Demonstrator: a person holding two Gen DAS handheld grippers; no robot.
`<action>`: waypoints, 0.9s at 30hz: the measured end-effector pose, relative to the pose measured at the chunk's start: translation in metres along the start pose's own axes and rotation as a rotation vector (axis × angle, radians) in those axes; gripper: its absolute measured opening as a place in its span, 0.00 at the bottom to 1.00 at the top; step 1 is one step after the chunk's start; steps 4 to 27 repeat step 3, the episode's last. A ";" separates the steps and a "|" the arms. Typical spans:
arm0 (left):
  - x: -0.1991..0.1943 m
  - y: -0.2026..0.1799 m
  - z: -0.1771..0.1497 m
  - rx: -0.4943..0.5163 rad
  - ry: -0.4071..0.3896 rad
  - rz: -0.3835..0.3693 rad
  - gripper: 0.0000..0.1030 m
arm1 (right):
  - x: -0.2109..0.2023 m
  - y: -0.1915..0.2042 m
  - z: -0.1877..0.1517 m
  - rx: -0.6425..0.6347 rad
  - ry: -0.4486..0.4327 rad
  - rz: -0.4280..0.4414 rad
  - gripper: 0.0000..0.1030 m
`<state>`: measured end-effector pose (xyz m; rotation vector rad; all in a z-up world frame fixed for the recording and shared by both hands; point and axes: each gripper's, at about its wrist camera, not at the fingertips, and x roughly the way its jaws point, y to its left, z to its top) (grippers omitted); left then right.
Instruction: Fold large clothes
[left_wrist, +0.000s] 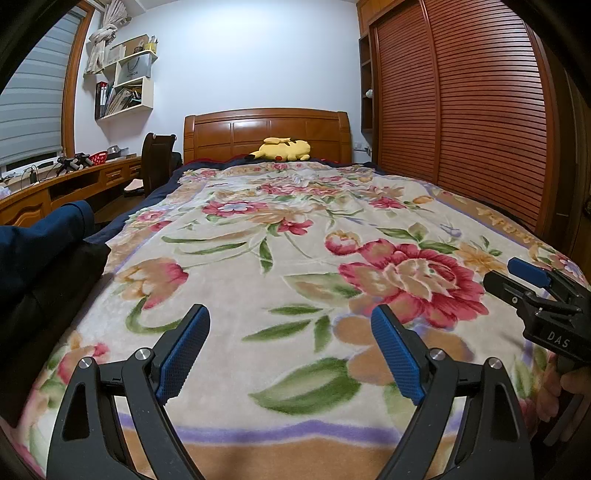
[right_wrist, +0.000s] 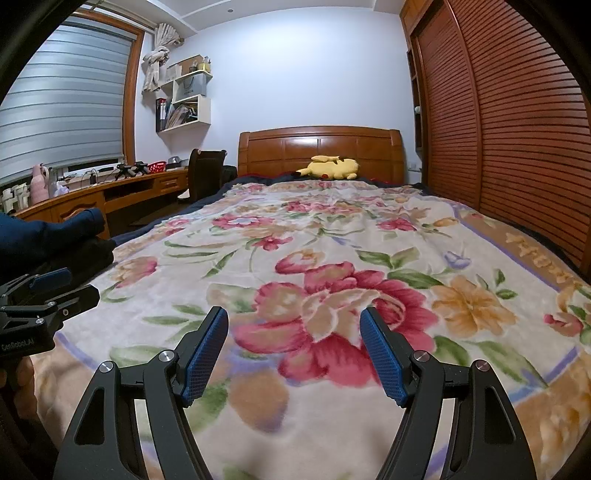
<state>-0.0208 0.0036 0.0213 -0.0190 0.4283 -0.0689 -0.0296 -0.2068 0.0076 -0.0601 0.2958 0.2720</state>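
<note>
Both grippers, left (left_wrist: 290, 350) and right (right_wrist: 293, 354), gaping wide, empty, over bed's floral blanket (left_wrist: 295, 229). Dark clothes pile (left_wrist: 40, 251) at bed's left edge. Risk imo: pinching blanket along with garment.

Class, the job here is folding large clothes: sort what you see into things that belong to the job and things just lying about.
Belongs to the job:
- stack of folded dark blue and black clothes
- left claw, open
- right claw, open
- floral plush blanket as work surface

Just lying about:
- yellow plush toy
- red plastic basket
- dark desk chair
</note>
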 end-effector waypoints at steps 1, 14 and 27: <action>0.000 0.000 0.000 0.000 -0.001 0.000 0.87 | 0.000 0.000 0.000 -0.001 0.000 -0.001 0.73; 0.000 0.001 0.000 -0.001 0.001 0.001 0.87 | 0.000 0.000 0.000 -0.001 -0.002 -0.003 0.73; 0.000 0.001 0.000 -0.001 0.001 0.001 0.87 | 0.000 0.000 0.000 -0.001 -0.002 -0.003 0.73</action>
